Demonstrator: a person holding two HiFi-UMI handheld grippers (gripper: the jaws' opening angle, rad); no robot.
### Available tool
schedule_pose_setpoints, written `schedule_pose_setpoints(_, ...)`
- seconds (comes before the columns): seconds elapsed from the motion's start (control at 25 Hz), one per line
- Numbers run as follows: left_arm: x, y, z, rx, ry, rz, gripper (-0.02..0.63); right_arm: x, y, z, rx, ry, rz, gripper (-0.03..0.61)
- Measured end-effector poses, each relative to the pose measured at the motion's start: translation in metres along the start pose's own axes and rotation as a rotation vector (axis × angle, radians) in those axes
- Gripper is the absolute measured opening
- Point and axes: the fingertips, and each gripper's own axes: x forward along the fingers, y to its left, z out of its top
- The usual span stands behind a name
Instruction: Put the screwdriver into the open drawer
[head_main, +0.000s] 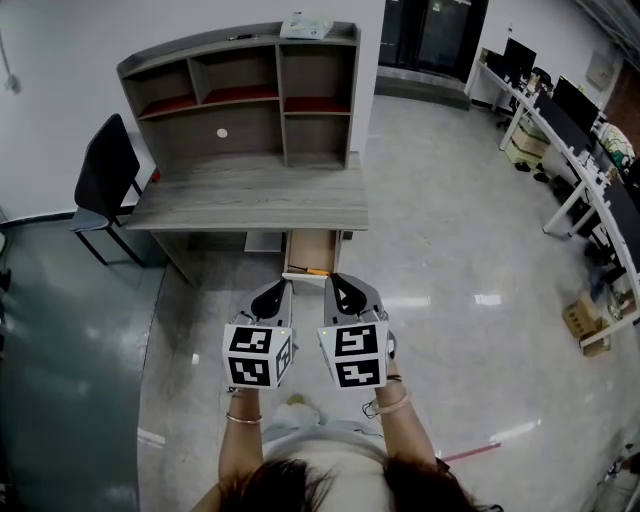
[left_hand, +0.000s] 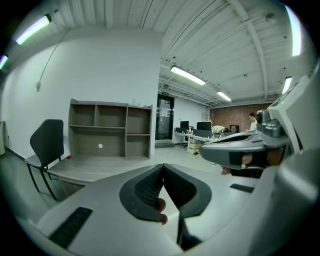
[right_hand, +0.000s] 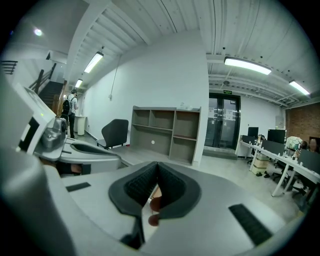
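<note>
The grey desk (head_main: 250, 190) has a drawer (head_main: 309, 247) pulled open under its front edge. Inside the drawer, near its front, lies a screwdriver (head_main: 317, 271) with an orange handle. My left gripper (head_main: 268, 297) and right gripper (head_main: 345, 293) hang side by side just in front of the drawer, above the floor, both pointing toward it. Each is shut with its jaws touching and nothing between them. The left gripper view shows the left gripper (left_hand: 163, 170) with pads pressed together, as does the right gripper (right_hand: 156, 167) in its own view. The drawer is hidden in both gripper views.
A shelf hutch (head_main: 245, 95) stands on the desk's back half, with a small packet (head_main: 305, 26) on top. A black chair (head_main: 103, 178) stands at the desk's left. Office desks with monitors (head_main: 575, 130) line the far right. The floor is glossy tile.
</note>
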Motion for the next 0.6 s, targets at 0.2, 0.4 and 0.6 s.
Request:
schedule_pose_setpoints(0.2, -0.016, -0.027, 0.001, -0.006, -0.011, 0.018, 0.018, -0.029, -0.012, -0.006, -0.018, -0.011, 0.007, 0.028)
schedule_pose_setpoints(0.4, -0.033, -0.050, -0.001, -0.021, -0.016, 0.035, 0.018, -0.058, -0.018, -0.013, -0.032, -0.026, 0.017, 0.028)
schedule_pose_setpoints(0.6, -0.046, -0.070, -0.003, -0.025, -0.023, 0.050, 0.018, -0.082, -0.022, -0.021, -0.019, -0.039, 0.037, 0.028)
